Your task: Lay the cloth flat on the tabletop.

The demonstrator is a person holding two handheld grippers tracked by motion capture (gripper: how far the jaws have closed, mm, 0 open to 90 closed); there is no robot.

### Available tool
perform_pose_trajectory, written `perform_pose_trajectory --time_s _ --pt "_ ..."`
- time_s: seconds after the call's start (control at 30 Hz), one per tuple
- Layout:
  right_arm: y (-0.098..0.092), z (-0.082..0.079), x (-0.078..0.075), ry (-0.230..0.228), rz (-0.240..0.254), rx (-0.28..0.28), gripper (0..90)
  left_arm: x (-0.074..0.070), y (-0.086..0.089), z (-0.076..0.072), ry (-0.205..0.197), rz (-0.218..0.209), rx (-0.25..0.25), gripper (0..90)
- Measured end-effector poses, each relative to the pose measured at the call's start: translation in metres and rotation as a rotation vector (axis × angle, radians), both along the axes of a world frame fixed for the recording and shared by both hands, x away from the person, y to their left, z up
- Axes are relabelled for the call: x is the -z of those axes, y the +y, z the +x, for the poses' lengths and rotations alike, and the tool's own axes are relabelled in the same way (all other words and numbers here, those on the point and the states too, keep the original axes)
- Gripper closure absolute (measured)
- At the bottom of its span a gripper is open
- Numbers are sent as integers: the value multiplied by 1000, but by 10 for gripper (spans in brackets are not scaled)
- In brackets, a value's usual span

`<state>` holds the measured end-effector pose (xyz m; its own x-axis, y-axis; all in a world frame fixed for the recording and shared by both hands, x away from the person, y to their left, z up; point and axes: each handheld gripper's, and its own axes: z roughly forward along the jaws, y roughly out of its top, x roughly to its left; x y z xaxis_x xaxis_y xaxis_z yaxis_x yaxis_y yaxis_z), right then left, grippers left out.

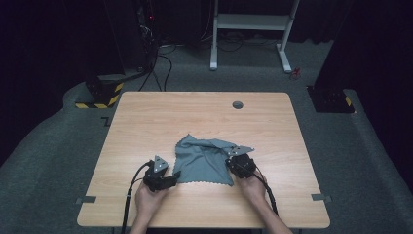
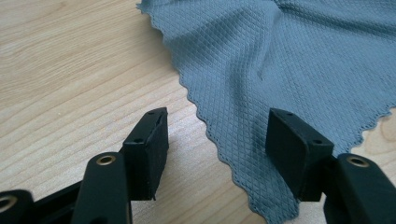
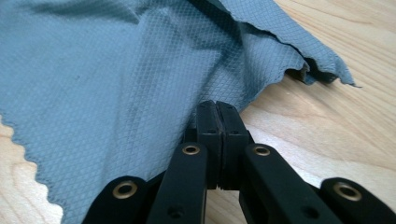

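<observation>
Pinching the cloth (image 3: 140, 70), right claw (image 3: 217, 109) lies low.

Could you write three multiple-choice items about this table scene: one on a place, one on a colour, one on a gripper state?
1. Where does the cloth lie on the table?
A. at the far edge by the round hole
B. on the near half, between the two grippers
C. hanging over the left edge

2. What colour is the cloth?
A. grey-blue
B. red
C. white

3. How do the jaws of the left gripper stand?
A. shut with nothing near them
B. clamped on a pen
C. open, with the scalloped cloth edge between them

Right letters: 1 B, the high view shows it between the left gripper and the right gripper. 2 A, both gripper views show grey-blue weave. 3 C, the left gripper view shows a wide gap, pads off the cloth.
</observation>
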<state>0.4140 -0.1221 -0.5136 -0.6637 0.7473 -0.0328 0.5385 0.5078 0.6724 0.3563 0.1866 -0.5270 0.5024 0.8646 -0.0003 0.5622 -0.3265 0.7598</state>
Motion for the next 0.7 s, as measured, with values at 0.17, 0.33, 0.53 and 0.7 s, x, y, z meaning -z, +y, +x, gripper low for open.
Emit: perform_pose_trajectory --time_s 0.17,0.33,0.53,0.7 --pt "-14 1 -10 -29 13 35 897 0 0 0 0 0 1 393" --pt "-32 14 -23 -40 4 104 895 0 0 0 2 2 13 368" --pt "-35 19 -18 -15 -15 119 804 0 -1 0 2 1 16 361" --pt "-38 -22 -18 -35 28 28 784 0 -1 0 2 1 16 361"
